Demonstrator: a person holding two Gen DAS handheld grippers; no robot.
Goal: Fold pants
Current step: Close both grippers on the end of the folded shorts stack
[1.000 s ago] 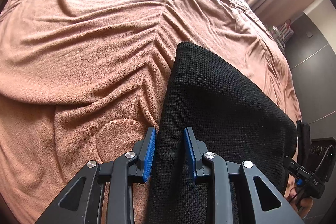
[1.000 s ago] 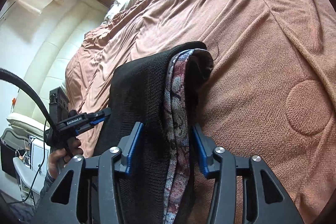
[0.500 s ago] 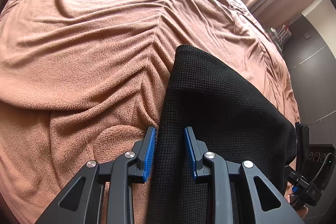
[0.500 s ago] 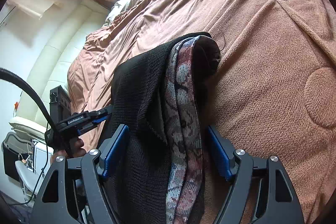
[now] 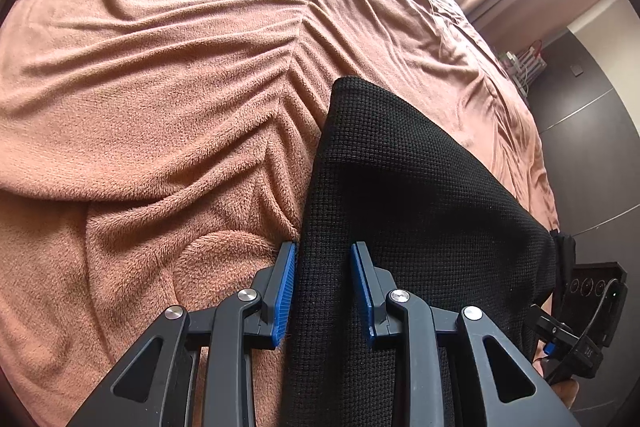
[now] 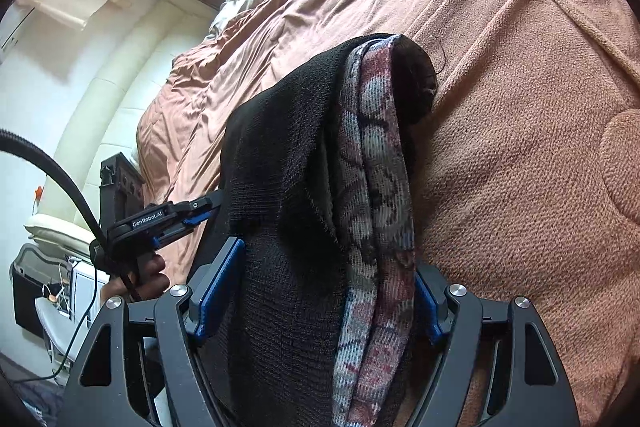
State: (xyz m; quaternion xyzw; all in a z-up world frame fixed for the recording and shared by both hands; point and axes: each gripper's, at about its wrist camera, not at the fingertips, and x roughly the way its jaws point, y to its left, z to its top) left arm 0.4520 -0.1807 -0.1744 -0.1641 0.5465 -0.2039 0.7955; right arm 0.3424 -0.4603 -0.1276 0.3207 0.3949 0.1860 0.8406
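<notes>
A bedroom: a wide bed covered by a rumpled brown fleece blanket fills both views, with a padded cream headboard at the left of the right wrist view and bright window light at the top of the left wrist view.

The pants, black waffle-knit fabric, lie folded on the blanket at lower centre of both views. In the right wrist view a patterned red-and-grey waistband shows along the folded edge, running from the frame's middle down to the bottom.

The left gripper has its blue pads narrowly spaced with the pants' left edge running between them; the left pad lies against the cloth, but whether the pads pinch it I cannot tell. The right gripper stands wide apart, its pads on either side of the thick folded bundle, apparently not squeezing it.

In the left of the right wrist view, a hand holds the other gripper's handle.
</notes>
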